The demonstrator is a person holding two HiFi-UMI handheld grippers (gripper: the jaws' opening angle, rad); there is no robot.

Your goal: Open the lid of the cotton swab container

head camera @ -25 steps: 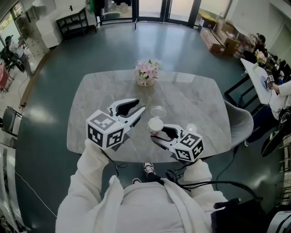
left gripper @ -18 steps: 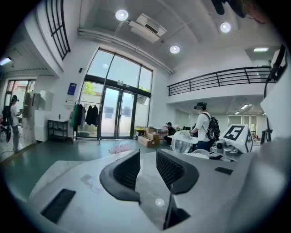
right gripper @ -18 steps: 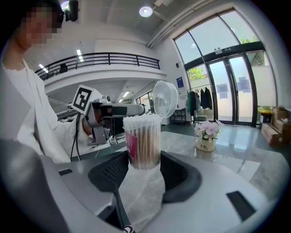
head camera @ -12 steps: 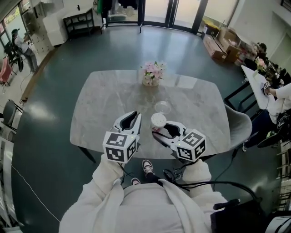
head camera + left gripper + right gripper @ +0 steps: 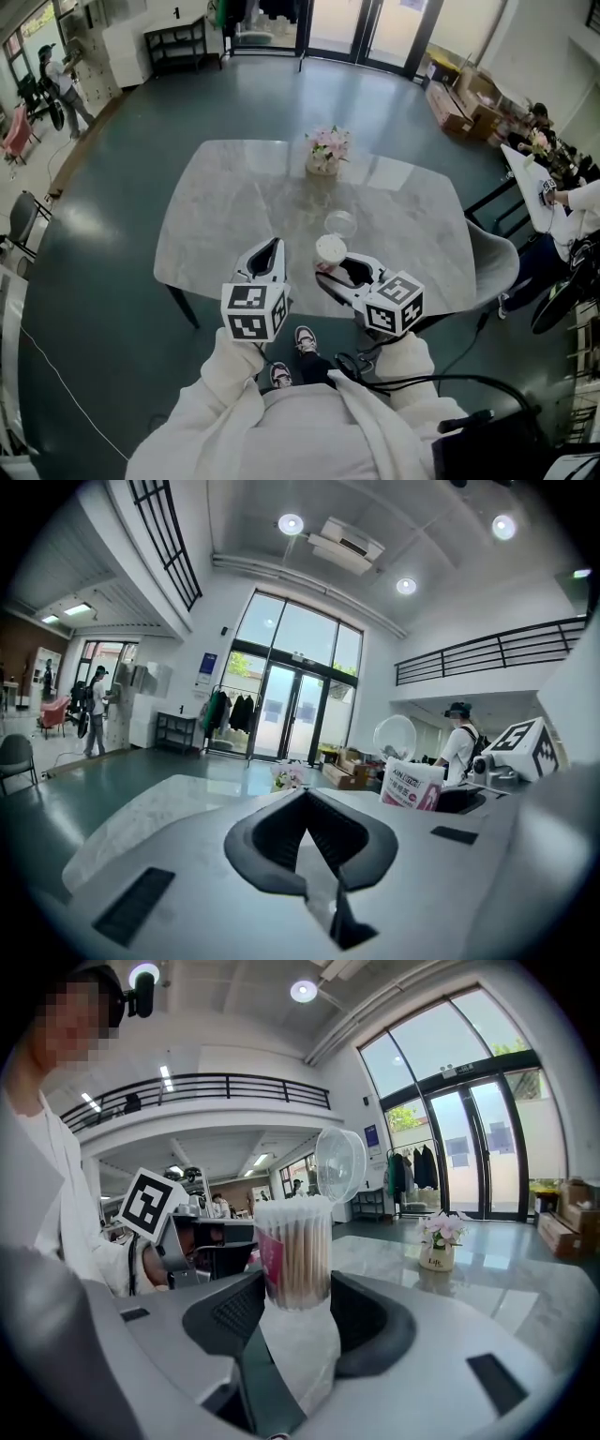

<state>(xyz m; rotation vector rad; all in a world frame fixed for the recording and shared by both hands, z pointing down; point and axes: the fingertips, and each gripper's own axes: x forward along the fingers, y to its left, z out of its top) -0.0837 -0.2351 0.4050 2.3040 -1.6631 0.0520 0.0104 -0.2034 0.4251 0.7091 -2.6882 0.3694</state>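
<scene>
Head view: the marble desk [image 5: 216, 216] carries a small vase of pink flowers [image 5: 325, 153] at its far edge. The clear lid [image 5: 340, 223] lies on the desktop near the middle. The cotton swab container [image 5: 330, 250] stands just on the near side of the lid, apart from it, towards the desk's near edge.

The right gripper [image 5: 330, 270] is clamped on the container. In the right gripper view both pads press its clear wall low down [image 5: 293, 1255], and it stands upright with the swab tips bare at the top (no cover on it). The lid [image 5: 340, 1164] shows beyond and above it in that view. Whether the container's base rests on the desk cannot be told.

The left gripper [image 5: 275, 246] sits to the left of the container, well apart from it, over the near edge of the desk. In the left gripper view [image 5: 305, 794] its jaws are closing right up, tips meeting, with nothing between them.

The person's white sleeves run back from both grippers.
</scene>
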